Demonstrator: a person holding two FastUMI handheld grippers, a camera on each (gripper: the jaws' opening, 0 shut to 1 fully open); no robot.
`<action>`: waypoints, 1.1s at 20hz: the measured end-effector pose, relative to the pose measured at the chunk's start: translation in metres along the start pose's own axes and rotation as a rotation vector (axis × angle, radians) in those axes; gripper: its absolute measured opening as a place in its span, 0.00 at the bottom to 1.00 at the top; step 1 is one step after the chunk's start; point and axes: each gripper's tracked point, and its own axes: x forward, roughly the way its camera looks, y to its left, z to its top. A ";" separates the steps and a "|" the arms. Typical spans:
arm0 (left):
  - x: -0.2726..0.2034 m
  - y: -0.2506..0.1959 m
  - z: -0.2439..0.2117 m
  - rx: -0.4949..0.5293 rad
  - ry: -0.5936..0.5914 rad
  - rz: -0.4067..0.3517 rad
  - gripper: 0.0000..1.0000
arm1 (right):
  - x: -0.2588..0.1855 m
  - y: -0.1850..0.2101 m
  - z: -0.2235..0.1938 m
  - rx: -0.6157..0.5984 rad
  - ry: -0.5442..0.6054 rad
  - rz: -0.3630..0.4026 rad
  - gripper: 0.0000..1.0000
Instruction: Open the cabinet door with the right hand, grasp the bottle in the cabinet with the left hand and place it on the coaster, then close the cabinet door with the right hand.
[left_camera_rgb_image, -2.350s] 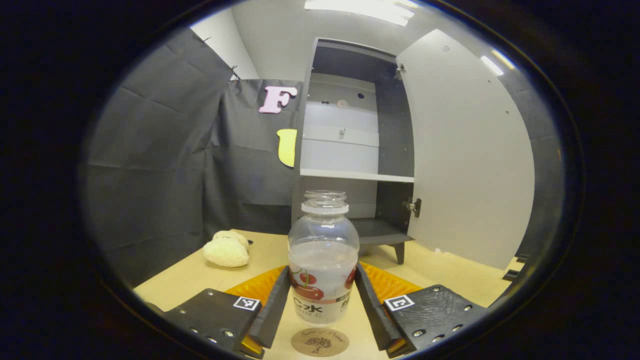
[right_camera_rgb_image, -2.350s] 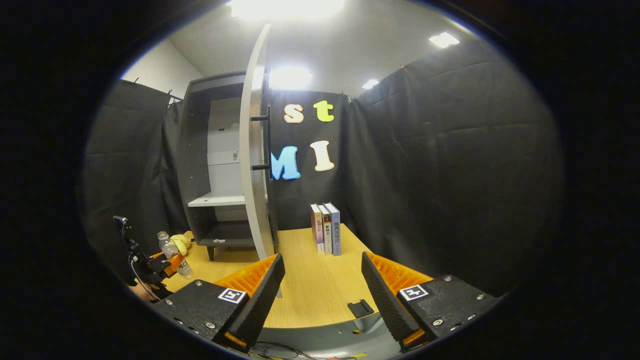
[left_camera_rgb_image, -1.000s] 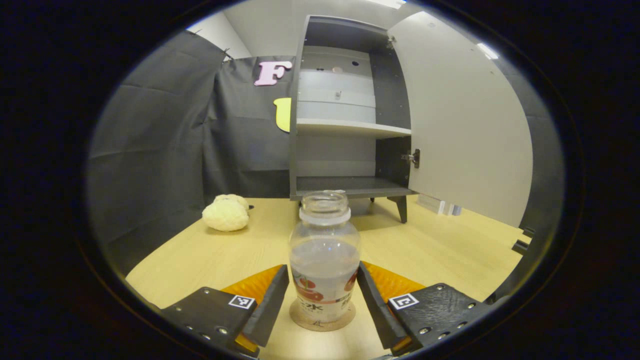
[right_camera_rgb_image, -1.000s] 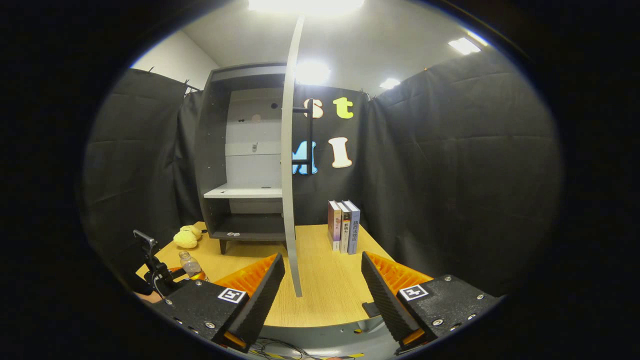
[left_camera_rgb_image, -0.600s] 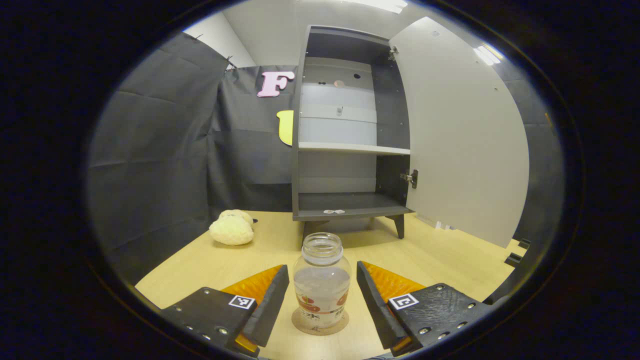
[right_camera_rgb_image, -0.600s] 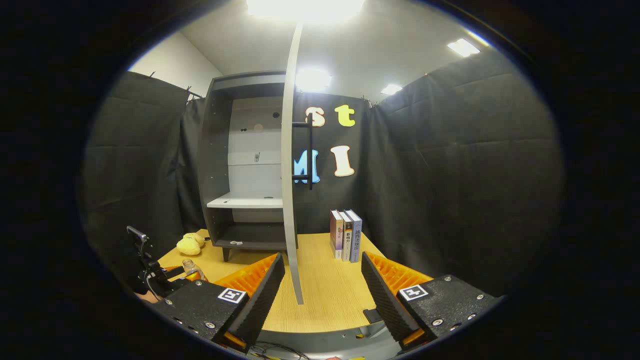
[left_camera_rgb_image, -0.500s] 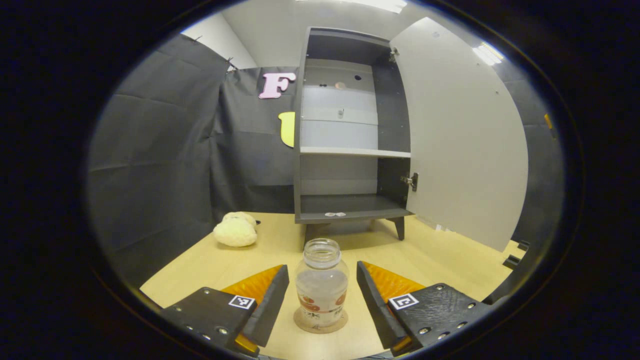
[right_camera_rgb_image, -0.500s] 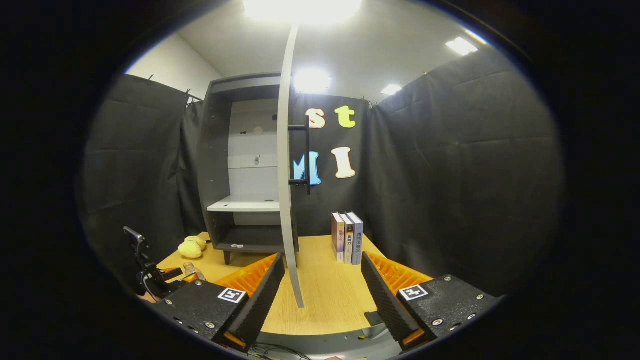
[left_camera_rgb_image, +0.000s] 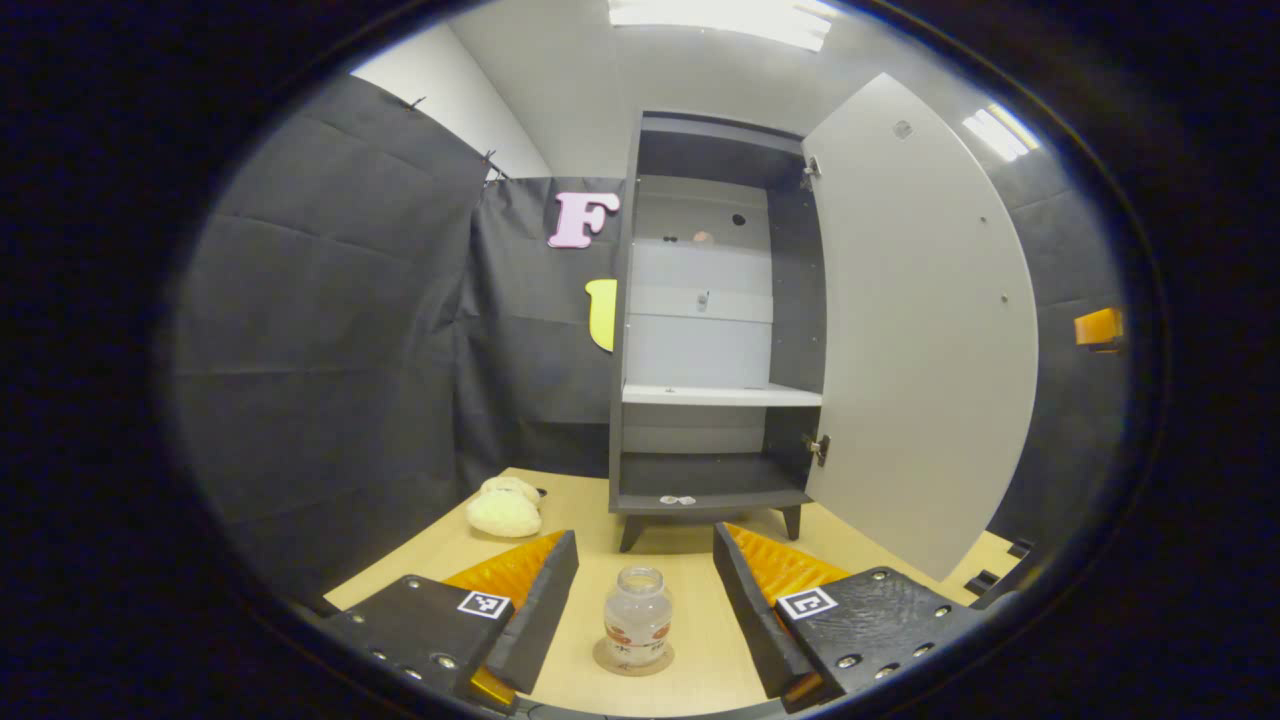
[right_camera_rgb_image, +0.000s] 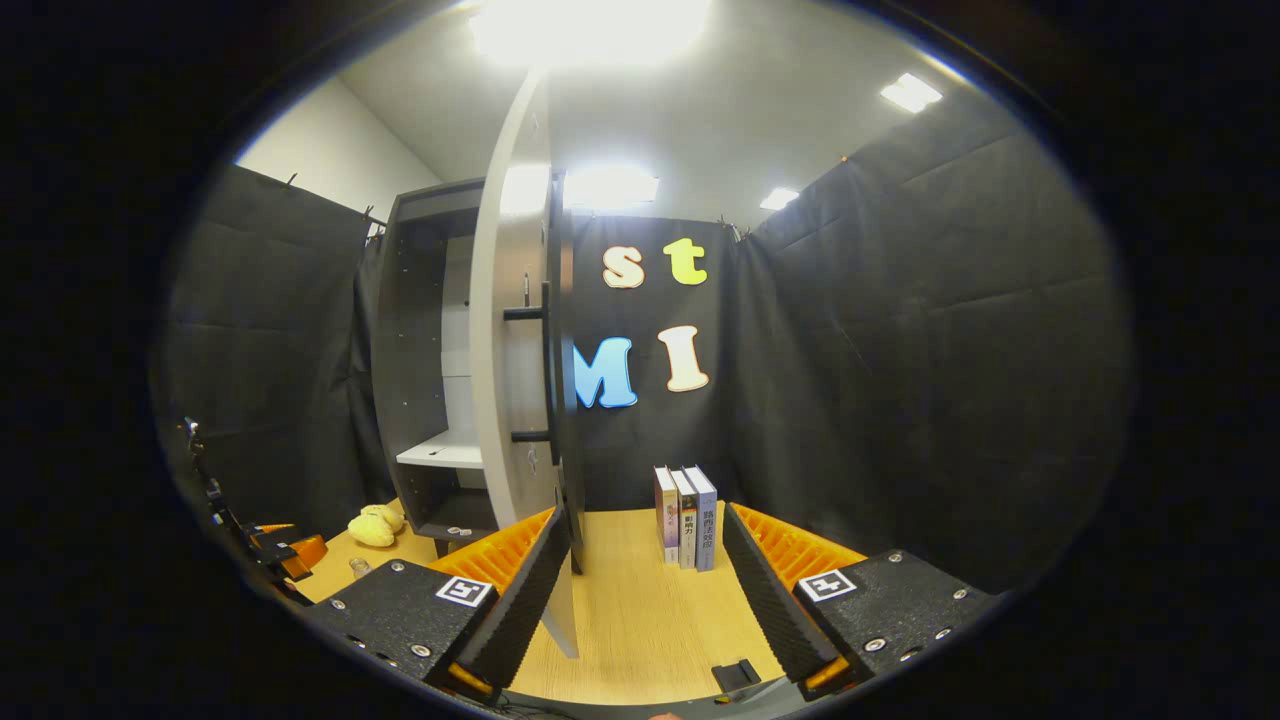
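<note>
Now my left gripper (left_camera_rgb_image: 645, 600) is spread wide and holds nothing; one bottle (left_camera_rgb_image: 638, 627) stands upright on one coaster (left_camera_rgb_image: 632, 660) on the table (left_camera_rgb_image: 880, 545), between my fingers' lines but apart from both, with bare wood on each side of it. Beyond it the cabinet (left_camera_rgb_image: 715, 330) stands toward the table's far edge, its door (left_camera_rgb_image: 920, 330) swung out to the right, leaving both shelves open to view. One pale plush toy (left_camera_rgb_image: 505, 510) lies near the far left edge.

My right gripper (right_camera_rgb_image: 645, 580) is spread too, with nothing in it. From the right gripper view the door's free edge hangs just past my left finger (right_camera_rgb_image: 515, 590), the handle (right_camera_rgb_image: 545, 370) on its outer face. Three books (right_camera_rgb_image: 685, 515) stand upright near the table's far edge, with open wood before them.
</note>
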 end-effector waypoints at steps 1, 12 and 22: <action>-0.006 0.001 0.006 0.001 0.000 0.014 0.84 | 0.005 -0.006 0.003 0.001 -0.004 -0.007 0.95; -0.074 0.026 0.033 0.012 -0.038 0.172 0.78 | 0.076 -0.044 0.017 0.099 -0.006 -0.083 0.95; -0.088 0.070 0.040 0.028 -0.061 0.208 0.81 | 0.095 0.007 0.037 0.088 -0.042 -0.083 0.95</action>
